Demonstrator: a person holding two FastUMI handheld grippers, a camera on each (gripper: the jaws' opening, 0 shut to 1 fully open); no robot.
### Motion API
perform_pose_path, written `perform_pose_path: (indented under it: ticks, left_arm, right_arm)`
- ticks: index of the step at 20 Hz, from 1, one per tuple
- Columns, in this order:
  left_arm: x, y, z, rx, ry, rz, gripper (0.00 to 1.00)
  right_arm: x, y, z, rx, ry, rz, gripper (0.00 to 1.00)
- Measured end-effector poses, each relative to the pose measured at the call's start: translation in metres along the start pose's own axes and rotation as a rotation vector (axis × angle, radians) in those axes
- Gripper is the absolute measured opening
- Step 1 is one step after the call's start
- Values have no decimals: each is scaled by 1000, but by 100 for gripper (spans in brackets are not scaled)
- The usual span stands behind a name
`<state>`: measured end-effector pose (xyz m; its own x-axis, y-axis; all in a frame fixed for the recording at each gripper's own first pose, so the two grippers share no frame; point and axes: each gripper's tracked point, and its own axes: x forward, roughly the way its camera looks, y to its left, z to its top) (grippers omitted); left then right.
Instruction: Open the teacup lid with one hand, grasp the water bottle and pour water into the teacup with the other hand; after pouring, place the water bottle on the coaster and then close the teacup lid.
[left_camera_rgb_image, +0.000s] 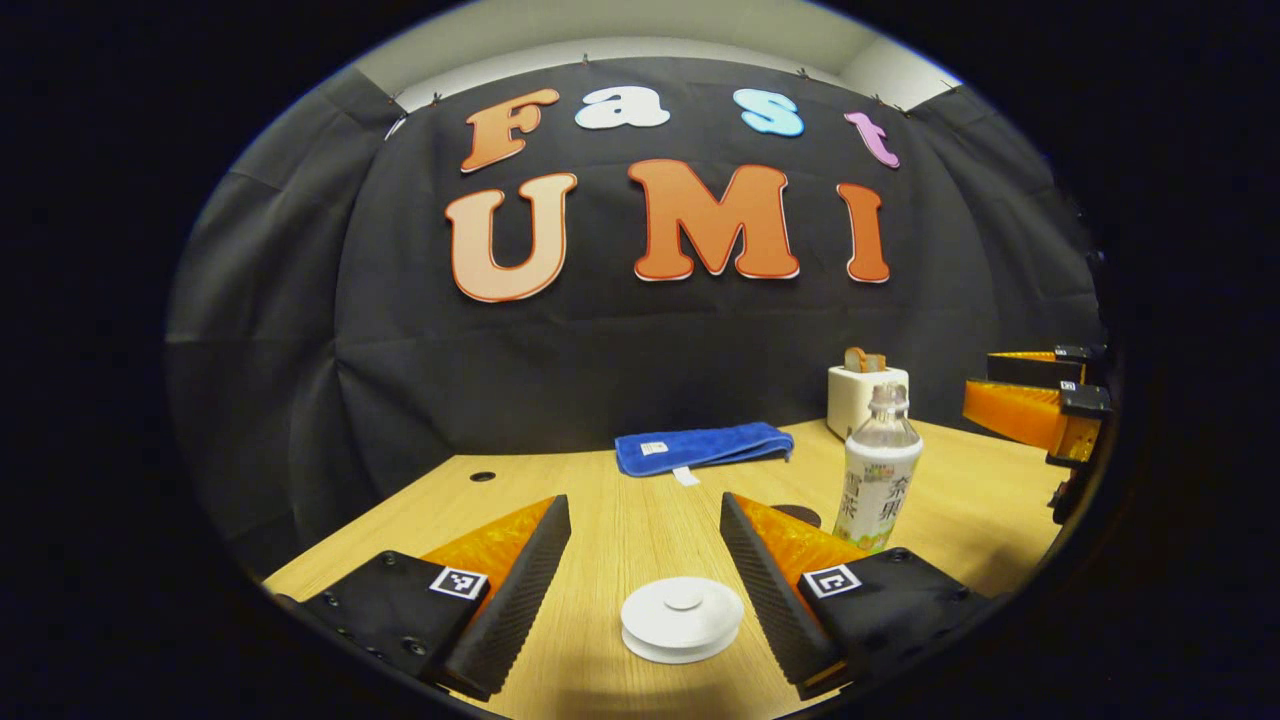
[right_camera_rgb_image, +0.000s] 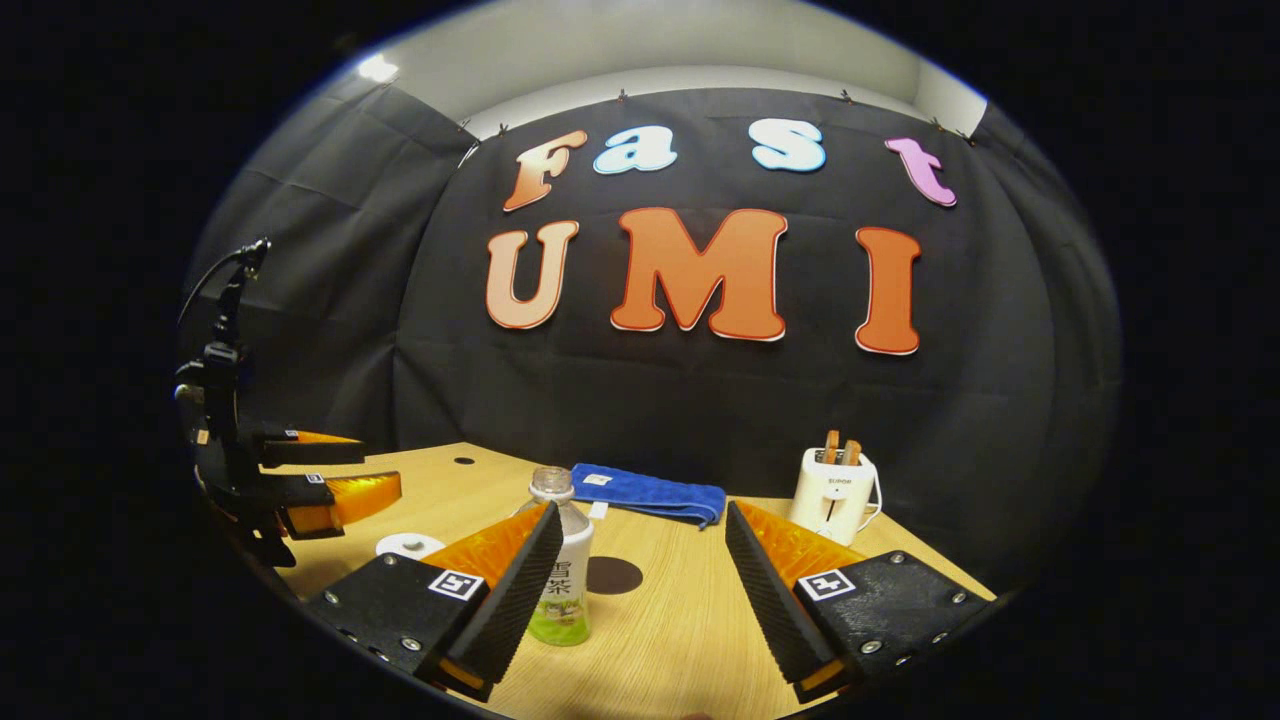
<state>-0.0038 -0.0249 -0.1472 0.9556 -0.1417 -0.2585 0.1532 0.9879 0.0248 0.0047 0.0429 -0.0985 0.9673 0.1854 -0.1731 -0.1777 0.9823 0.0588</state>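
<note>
The white teacup lid (left_camera_rgb_image: 682, 620) with a small knob lies low between my left gripper's (left_camera_rgb_image: 643, 505) fingers, which stand open and apart from it. The cup under the lid is hidden. A clear water bottle (left_camera_rgb_image: 878, 470) with a white and green label stands upright to the right, beside a dark round coaster (left_camera_rgb_image: 800, 514) half hidden by a finger. In the right gripper view the bottle (right_camera_rgb_image: 565, 575) stands just behind the left finger of my open right gripper (right_camera_rgb_image: 642, 510), with the coaster (right_camera_rgb_image: 613, 575) right of it. The lid (right_camera_rgb_image: 410, 545) sits below the left gripper (right_camera_rgb_image: 380, 468).
A folded blue towel (left_camera_rgb_image: 703, 447) lies at the back of the wooden table (left_camera_rgb_image: 620, 520). A white toaster (left_camera_rgb_image: 865, 398) with toast stands at the back right. The right gripper (left_camera_rgb_image: 978, 377) hovers at the far right above the table. A small hole (left_camera_rgb_image: 483, 476) marks the tabletop's back left.
</note>
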Motion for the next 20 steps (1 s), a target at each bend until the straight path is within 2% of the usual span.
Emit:
perform_pose_path:
  ticks: [1, 2, 6, 7, 9, 10, 11, 12, 13, 16, 17, 18, 20]
  left_arm:
    - [1, -1, -8, 6, 16, -9, 96]
    - [2, -4, -16, 11, 34, -19, 99]
    - [10, -16, -42, 8, 104, -64, 99]
    - [13, -18, -47, 3, 120, -67, 96]
    - [18, -18, -55, -5, 139, -64, 99]
    - [20, -18, -59, -6, 151, -62, 95]
    - [23, -17, -64, -11, 162, -58, 98]
    - [24, -17, -67, -14, 174, -58, 94]
    - [27, -17, -70, -17, 178, -57, 85]
    - [30, -20, -73, -16, 196, -61, 78]
    - [30, -21, -74, -16, 190, -67, 68]
    - [31, -20, -74, -8, 191, -62, 65]
    - [34, -25, -74, -4, 197, -72, 52]
  right_arm:
    - [1, 1, -5, 7, 10, 11, 98]
    - [2, 2, -9, 12, 20, 18, 99]
    - [3, 6, -20, 7, 42, 38, 98]
    - [3, 7, -23, 4, 46, 43, 98]
    - [4, 8, -27, 3, 55, 51, 98]
    - [4, 9, -30, 3, 60, 55, 98]
    - [4, 8, -33, 2, 67, 56, 98]
    - [4, 8, -36, 3, 73, 57, 99]
    - [5, 7, -38, 3, 78, 56, 99]
    - [5, 4, -41, 12, 84, 55, 99]
    - [6, 4, -43, 13, 85, 54, 99]
    - [6, 3, -44, 14, 87, 53, 99]
    - [7, 3, -45, 10, 92, 52, 99]
